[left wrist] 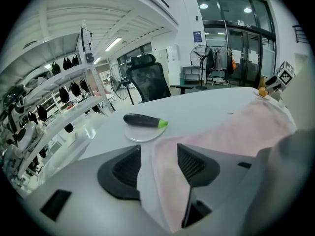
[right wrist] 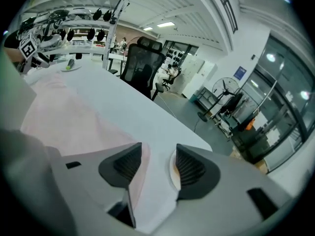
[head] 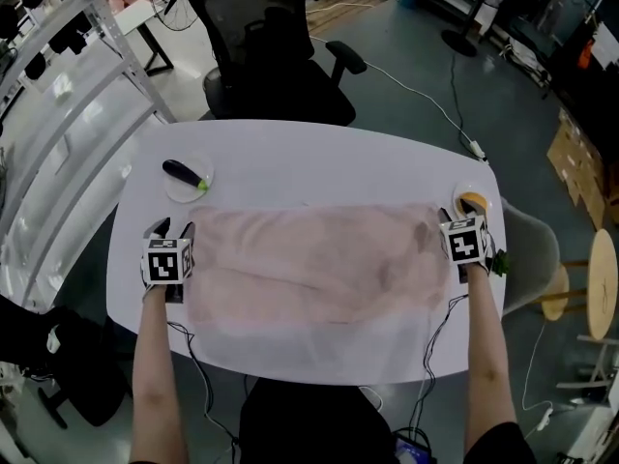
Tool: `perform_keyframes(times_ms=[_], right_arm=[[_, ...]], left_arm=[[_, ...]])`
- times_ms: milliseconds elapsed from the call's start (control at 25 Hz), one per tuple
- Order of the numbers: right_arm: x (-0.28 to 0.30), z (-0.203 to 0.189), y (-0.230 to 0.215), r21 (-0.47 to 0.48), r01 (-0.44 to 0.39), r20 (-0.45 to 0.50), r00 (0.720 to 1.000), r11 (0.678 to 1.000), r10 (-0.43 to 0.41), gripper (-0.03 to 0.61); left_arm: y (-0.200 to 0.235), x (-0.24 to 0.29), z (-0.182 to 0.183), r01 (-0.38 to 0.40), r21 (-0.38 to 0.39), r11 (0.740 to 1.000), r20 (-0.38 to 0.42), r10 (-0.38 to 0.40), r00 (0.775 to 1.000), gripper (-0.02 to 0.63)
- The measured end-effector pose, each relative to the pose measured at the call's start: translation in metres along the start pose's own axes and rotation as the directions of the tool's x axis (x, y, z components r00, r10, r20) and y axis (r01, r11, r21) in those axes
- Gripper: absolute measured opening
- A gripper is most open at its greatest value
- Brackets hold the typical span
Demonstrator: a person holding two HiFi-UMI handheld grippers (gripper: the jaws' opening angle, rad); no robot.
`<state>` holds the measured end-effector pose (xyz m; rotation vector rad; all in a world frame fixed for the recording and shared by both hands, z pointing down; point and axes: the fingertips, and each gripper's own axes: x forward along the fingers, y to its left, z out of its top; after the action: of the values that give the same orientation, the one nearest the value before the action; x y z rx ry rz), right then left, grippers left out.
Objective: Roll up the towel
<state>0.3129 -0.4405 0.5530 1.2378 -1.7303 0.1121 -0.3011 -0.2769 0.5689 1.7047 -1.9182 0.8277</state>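
Though left claw (left wrist: 158, 154) and right claw (right wrist: 158, 154) gape astride towel (head: 319, 264) edges, plate (right wrist: 172, 172) behind right claw mostly hidden.

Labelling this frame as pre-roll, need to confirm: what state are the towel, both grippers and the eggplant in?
Towel: spread flat on the table, not rolled.
Left gripper: open, towel's left edge between the jaws, not pinched.
Right gripper: open, at the towel's right edge, nothing pinched.
Eggplant: lying on its plate, clear of the towel.
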Motion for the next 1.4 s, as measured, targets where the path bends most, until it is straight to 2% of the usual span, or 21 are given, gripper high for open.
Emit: perform_keyframes(times_ms=[120,280,560,720,880,1040,1160,1280,1400], right_arm=[[-0.017,-0.007,-0.005,0.040,-0.012,0.033,0.999,0.999,0.011,0.235],[-0.038,-0.042,-0.005,0.131,-0.027,0.026,0.999,0.991,0.023,0.235],[-0.071,-0.110,0.012,0.237,-0.051,-0.030,0.998,0.970,0.059,0.235],[-0.093,-0.140,0.022,0.289,-0.059,-0.043,0.996,0.955,0.074,0.235],[-0.109,-0.167,0.044,0.346,-0.105,-0.052,0.990,0.932,0.131,0.230],[-0.120,-0.182,0.071,0.417,-0.167,-0.047,0.978,0.894,0.205,0.230],[-0.118,-0.190,0.089,0.439,-0.185,-0.057,0.971,0.879,0.233,0.230],[-0.112,-0.193,0.101,0.446,-0.200,-0.060,0.966,0.872,0.253,0.230],[-0.104,-0.194,0.111,0.470,-0.220,-0.068,0.957,0.855,0.283,0.225]], left_arm=[[-0.010,-0.009,-0.003,0.027,0.001,1.000,-0.005,-0.027,1.000,0.284],[-0.022,-0.023,-0.016,0.057,-0.011,0.998,-0.017,-0.057,0.998,0.288],[-0.036,-0.057,-0.065,0.100,-0.134,0.986,-0.059,-0.109,0.992,0.291],[-0.037,-0.078,-0.104,0.087,-0.190,0.978,-0.120,-0.111,0.987,0.291],[-0.036,-0.098,-0.137,0.074,-0.249,0.966,-0.177,-0.121,0.977,0.291],[-0.046,-0.114,-0.164,0.080,-0.321,0.944,-0.209,-0.153,0.966,0.291],[-0.052,-0.118,-0.183,0.080,-0.354,0.932,-0.234,-0.171,0.957,0.295],[-0.052,-0.116,-0.190,0.061,-0.378,0.924,-0.236,-0.160,0.958,0.296],[-0.051,-0.111,-0.191,0.038,-0.428,0.903,-0.233,-0.151,0.961,0.288]])
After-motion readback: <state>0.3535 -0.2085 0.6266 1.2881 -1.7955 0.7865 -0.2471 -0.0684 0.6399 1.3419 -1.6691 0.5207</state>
